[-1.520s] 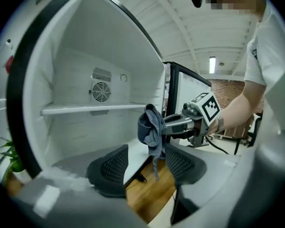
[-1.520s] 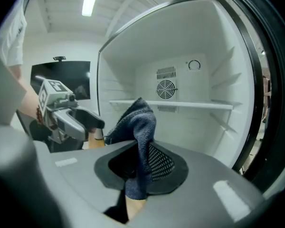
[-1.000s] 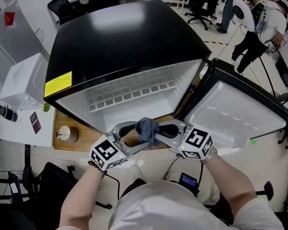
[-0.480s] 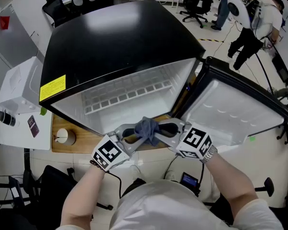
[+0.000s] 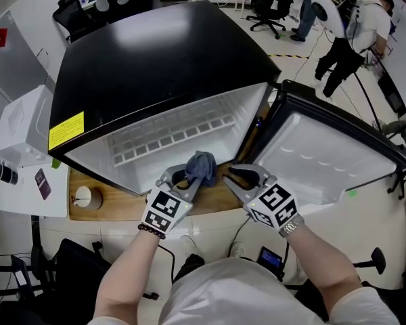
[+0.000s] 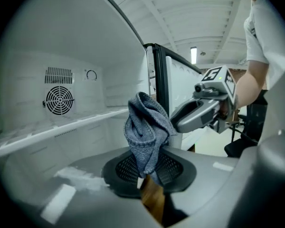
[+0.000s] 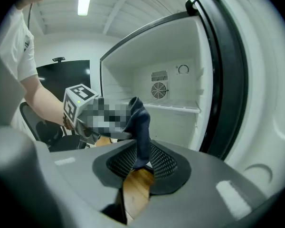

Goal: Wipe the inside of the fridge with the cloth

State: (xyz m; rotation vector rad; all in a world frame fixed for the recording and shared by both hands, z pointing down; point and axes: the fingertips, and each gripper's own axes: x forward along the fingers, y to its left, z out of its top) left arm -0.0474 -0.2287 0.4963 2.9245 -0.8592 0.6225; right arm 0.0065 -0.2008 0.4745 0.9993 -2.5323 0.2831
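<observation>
Left claw (image 5: 181, 177): jaws have just been closing and now pinch the lower end of the grey cloth (image 6: 145, 132). The rest of the cloth stands bunched above the jaws.

Right claw (image 5: 229, 175): jaws have just been opening and now stand spread, with nothing pressed between the pads. The cloth sits ahead of this claw's tips and to its left. In the head view we see a gap between them.

The 2 claws sit side by side, near each other but apart, both pointing into the open fridge (image 5: 162, 59).

Fridge: black outside, white inside. The cavity lies directly ahead of the left claw. On the back wall, ahead and to the left of that claw, we note 1 round fan grille (image 6: 59, 100), and a white shelf (image 6: 71, 126) runs across below it. The fridge door (image 5: 325, 154) stands swung open to the right of the right claw. A wooden board (image 5: 122, 205) shows below both claws.
</observation>
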